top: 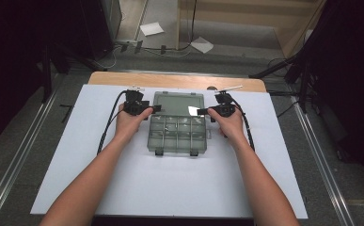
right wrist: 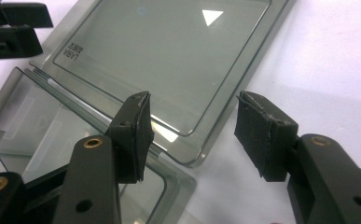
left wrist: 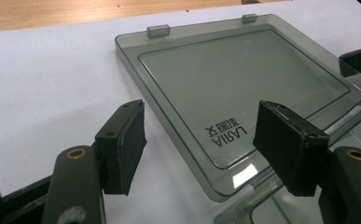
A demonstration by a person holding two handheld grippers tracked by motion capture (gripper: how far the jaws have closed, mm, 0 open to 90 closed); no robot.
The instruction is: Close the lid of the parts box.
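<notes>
A smoky clear compartment box lies open on the white sheet, its flat lid folded back on the far side. My left gripper is at the lid's left hinge corner, my right gripper at the right one. In the left gripper view the left gripper is open and the lid corner lies low between the pads, untouched. The right gripper view has the right gripper open astride the lid's other near corner. No pad presses on the plastic.
The white sheet covers a wooden table whose far edge is bare. Two latches stick out of the box's near side. Cables trail from both grippers along the forearms. Dark stands and floor rails flank the table.
</notes>
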